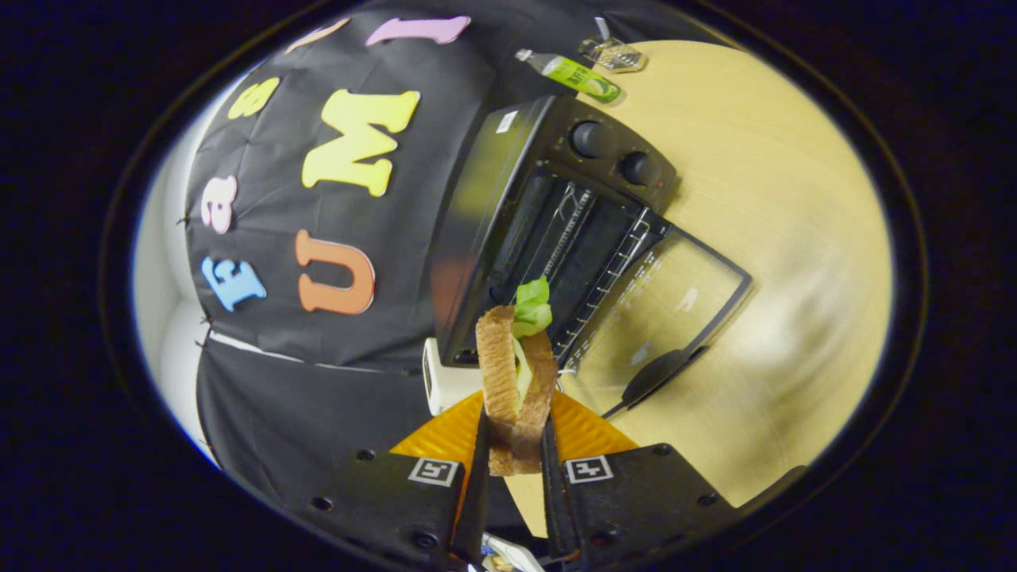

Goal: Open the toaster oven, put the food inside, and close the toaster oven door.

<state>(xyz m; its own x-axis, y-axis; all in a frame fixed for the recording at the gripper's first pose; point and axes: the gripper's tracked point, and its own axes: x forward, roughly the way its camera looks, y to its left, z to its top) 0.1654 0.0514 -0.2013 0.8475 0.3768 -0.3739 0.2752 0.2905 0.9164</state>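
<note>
The gripper (515, 445) has both fingers pressed on a sandwich (515, 381), two bread slices with green lettuce between. Its long axis runs forward along the fingers, and the lettuce end points away from them toward the open toaster oven (556, 206). The oven stands just beyond the sandwich, its glass door (667, 310) folded down flat onto the pale wooden table (779, 238). Farther beyond the oven, a green-labelled bottle (572, 74) lies on its side on the table, with black cloth hanging behind.
</note>
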